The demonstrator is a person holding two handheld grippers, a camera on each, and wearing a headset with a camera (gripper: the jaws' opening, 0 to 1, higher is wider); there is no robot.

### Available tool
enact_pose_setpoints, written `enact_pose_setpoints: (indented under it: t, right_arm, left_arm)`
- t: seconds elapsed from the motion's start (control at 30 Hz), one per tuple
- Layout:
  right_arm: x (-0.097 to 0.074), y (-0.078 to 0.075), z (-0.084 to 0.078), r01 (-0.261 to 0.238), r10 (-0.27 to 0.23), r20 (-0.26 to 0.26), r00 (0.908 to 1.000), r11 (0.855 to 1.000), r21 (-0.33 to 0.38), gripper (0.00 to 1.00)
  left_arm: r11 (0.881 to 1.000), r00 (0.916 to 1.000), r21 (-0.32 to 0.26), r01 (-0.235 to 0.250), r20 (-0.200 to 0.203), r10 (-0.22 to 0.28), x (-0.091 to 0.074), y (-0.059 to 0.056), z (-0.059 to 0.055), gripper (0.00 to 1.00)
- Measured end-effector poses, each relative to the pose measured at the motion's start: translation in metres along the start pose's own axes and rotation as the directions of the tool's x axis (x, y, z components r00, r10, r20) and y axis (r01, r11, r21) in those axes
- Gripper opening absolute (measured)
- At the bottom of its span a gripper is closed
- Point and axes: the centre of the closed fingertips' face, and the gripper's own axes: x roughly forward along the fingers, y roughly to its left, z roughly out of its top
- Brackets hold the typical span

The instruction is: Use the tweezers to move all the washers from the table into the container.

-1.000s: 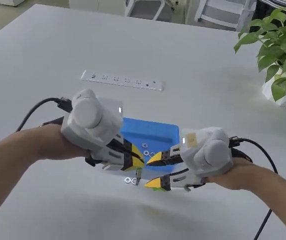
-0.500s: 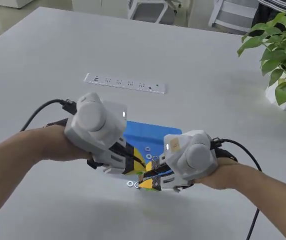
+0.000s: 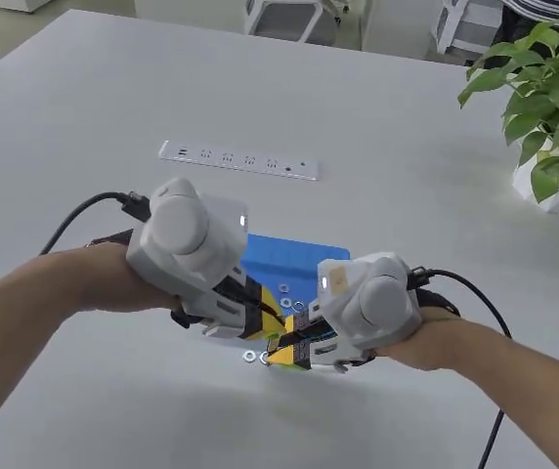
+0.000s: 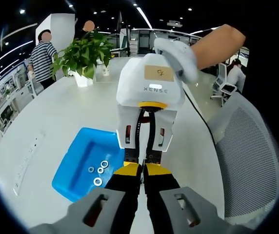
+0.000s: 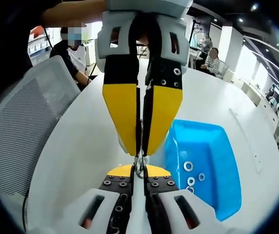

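Gripping the tweezers [image 5: 139, 165], your left tool [image 3: 268, 315] is clenched. In the right gripper view its yellow pads [image 5: 122, 117] press flat against the thin metal strip that runs between them. Your right tool [image 3: 284, 354] meets it nose to nose from the opposite side. Its jaws are drawn together on the end of the tweezers that sticks out past those pads. Both tools sit low over the tabletop [image 3: 407, 176], with their tips almost touching.

The blue container [image 3: 304, 252] lies just beyond the tools in your head view, its near edge partly hidden by them. A small cluster of washers [image 5: 188, 166] rests on its floor, towards the side nearest you. Two loose washers [image 3: 250, 357] lie side by side on the bare tabletop just outside that near edge, close beside the tips of your right tool. You cannot tell from these views whether the tweezers touch either of them.

A white power strip [image 3: 238, 158] lies flat well beyond the container. A potted plant [image 3: 538, 78] stands at the far right of the tabletop. A black cable [image 3: 74, 220] trails from the back of your left tool.
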Motion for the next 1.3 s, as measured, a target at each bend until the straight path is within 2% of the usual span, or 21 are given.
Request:
enact_pose_setpoints:
  t: [0.13, 0.33, 0.53, 0.67, 0.8, 1.13, 1.3]
  right_arm:
    - [0.000, -0.001, 0.000, 0.005, -0.005, 0.004, 1.0000, 1.000, 0.015, 0.08]
    - [0.000, -0.001, 0.000, 0.006, -0.006, 0.002, 1.0000, 1.000, 0.022, 0.08]
    - [0.000, -0.001, 0.003, 0.009, -0.009, 0.002, 1.0000, 1.000, 0.020, 0.08]
    - [-0.002, -0.001, 0.006, 0.009, -0.009, 0.004, 1.0000, 1.000, 0.024, 0.08]
    - [-0.007, -0.002, 0.010, 0.014, -0.015, 0.008, 0.9999, 0.999, 0.029, 0.08]
    - [-0.023, -0.001, 0.024, 0.014, -0.014, 0.019, 0.9997, 1.000, 0.018, 0.08]
    - [-0.034, -0.001, 0.033, 0.014, -0.015, 0.030, 0.9994, 1.000, 0.017, 0.08]
  left_arm:
    - [1.000, 1.0000, 0.000, -0.001, -0.003, 0.001, 0.000, 0.000, 0.000, 0.07]
    - [1.000, 1.0000, -0.003, 0.005, 0.004, -0.005, -0.001, -0.003, 0.001, 0.15]
    - [1.000, 0.9995, -0.009, -0.016, 0.025, 0.016, -0.007, -0.001, 0.003, 0.24]
    - [0.999, 0.9980, -0.029, -0.031, 0.055, 0.032, -0.013, -0.003, 0.007, 0.28]
    - [0.997, 0.9946, -0.048, -0.056, 0.085, 0.060, -0.021, -0.003, 0.010, 0.38]
    - [0.989, 0.9881, -0.110, -0.093, 0.112, 0.106, -0.041, -0.003, 0.004, 0.55]
    - [0.984, 0.9834, -0.137, -0.115, 0.125, 0.132, -0.047, -0.003, 0.003, 0.68]
